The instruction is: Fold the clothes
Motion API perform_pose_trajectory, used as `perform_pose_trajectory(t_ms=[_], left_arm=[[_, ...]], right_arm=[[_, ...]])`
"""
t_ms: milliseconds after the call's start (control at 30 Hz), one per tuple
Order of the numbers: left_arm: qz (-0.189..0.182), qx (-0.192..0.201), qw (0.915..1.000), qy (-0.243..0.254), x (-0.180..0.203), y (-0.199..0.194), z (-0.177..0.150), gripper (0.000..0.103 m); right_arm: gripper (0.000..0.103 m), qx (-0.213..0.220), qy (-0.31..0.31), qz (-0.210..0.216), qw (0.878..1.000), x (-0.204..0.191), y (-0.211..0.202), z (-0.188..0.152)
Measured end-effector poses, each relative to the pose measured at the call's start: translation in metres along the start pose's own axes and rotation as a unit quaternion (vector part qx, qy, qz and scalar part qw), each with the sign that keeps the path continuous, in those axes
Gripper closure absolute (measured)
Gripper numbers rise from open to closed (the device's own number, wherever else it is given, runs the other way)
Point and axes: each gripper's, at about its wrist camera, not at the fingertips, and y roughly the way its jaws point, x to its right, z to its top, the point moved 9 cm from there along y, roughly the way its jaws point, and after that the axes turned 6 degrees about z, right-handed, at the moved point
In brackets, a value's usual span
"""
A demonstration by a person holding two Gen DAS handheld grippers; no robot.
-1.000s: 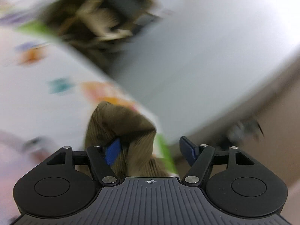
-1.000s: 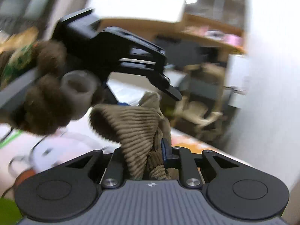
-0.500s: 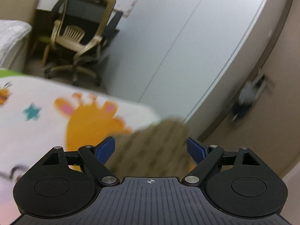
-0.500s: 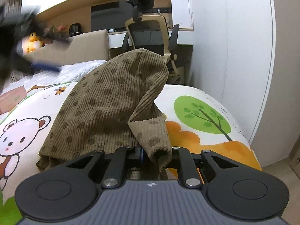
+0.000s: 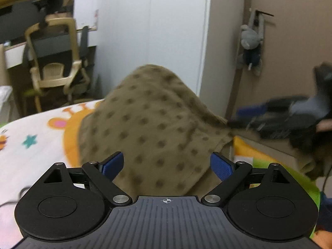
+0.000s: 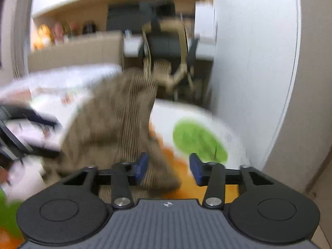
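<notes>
Letting go, both grippers now open over the brown dotted garment (image 5: 149,128), which a second ago hung bunched between them and has dropped in a heap onto the cartoon-print bed (image 5: 31,145). The left gripper (image 5: 167,166) fingers spread wide around the cloth; the right gripper (image 6: 169,166) fingers are parting, cloth brushing one. Likely a fold is laid.

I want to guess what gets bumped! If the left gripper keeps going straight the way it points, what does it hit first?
Most likely the brown dotted corduroy garment. It is heaped on the cartoon-print bedspread right ahead of the left gripper, whose jaws are opening around it. The gap to the cloth is hard to judge.
</notes>
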Motion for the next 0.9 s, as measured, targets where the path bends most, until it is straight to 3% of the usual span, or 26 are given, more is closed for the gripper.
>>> perform_pose_trajectory(t_ms=[33,133,200,333,400,500,600,667,733,800,900], left_arm=[[-0.015,-0.002,0.9999,0.0,0.006,0.006,0.001,0.009],[-0.047,-0.012,0.9987,0.014,0.027,0.027,0.0,0.009],[-0.058,-0.02,0.9978,0.027,0.038,0.035,-0.004,0.009],[-0.066,-0.032,0.9962,0.047,0.049,0.034,-0.014,0.009],[-0.063,-0.034,0.9965,0.041,0.042,0.019,-0.018,0.009],[-0.045,-0.031,0.998,0.032,0.026,-0.004,-0.03,0.008],[-0.032,-0.042,0.9984,0.021,0.017,-0.012,-0.046,0.008],[-0.031,-0.051,0.998,0.02,0.017,-0.01,-0.053,0.008],[-0.028,-0.06,0.9976,0.022,0.017,-0.006,-0.06,0.008],[0.001,-0.068,0.9973,0.027,0.006,-0.002,-0.063,0.008],[0.076,-0.062,0.995,0.02,-0.031,-0.008,-0.059,0.008]], right_arm=[[0.045,0.026,-0.003,0.008,1.0,-0.001,-0.01,0.016],[0.044,0.064,-0.024,0.042,0.997,-0.016,-0.009,0.064],[0.044,0.072,-0.049,0.057,0.995,-0.033,0.016,0.093],[0.044,0.035,-0.092,0.062,0.993,-0.06,0.105,0.114],[0.044,-0.027,-0.096,0.028,0.995,-0.05,0.149,0.092],[0.044,-0.094,-0.08,-0.041,0.992,-0.007,0.173,0.037],[0.047,-0.144,0.014,-0.052,0.988,0.03,0.16,-0.016],[0.047,-0.129,0.05,-0.03,0.99,0.033,0.136,-0.031],[0.047,-0.129,0.03,-0.021,0.991,0.019,0.116,-0.04],[0.05,-0.127,0.011,-0.013,0.992,-0.001,0.106,-0.044],[0.066,-0.124,-0.012,-0.011,0.992,-0.024,0.101,-0.044]])
